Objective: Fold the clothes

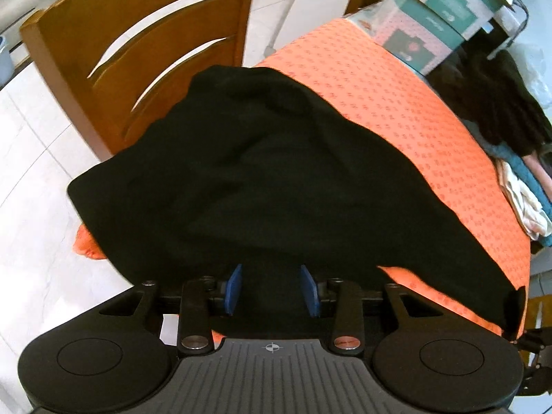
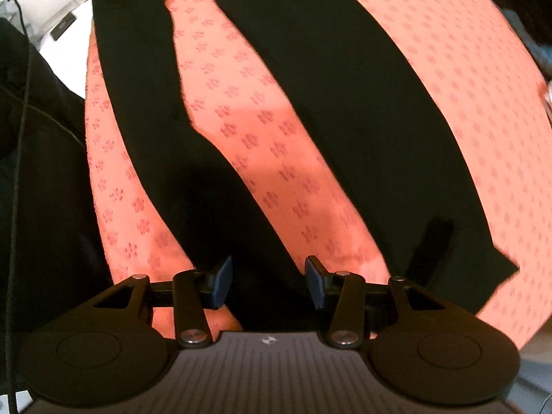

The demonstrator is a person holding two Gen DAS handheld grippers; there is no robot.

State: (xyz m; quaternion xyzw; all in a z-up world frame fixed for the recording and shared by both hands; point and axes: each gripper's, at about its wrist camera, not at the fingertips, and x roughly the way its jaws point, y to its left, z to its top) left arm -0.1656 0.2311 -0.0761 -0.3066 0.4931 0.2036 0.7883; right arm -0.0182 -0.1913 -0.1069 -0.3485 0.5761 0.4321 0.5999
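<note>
Blue-padded left gripper (image 1: 270, 289) and right gripper (image 2: 268, 283) are held parted, gripping nothing, over the black garment (image 1: 262, 179). Orange tablecloth (image 1: 396, 103) is bared at right; wooden chair (image 1: 138, 51) and white floor (image 1: 31, 172) are seen upper left.

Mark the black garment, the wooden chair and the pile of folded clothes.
black garment (image 1: 276, 179): left wrist view, middle of its bunched body on the table.
wooden chair (image 1: 145, 34): left wrist view, slatted backrest.
pile of folded clothes (image 1: 524, 189): left wrist view, pale and blue layers at right edge.
</note>
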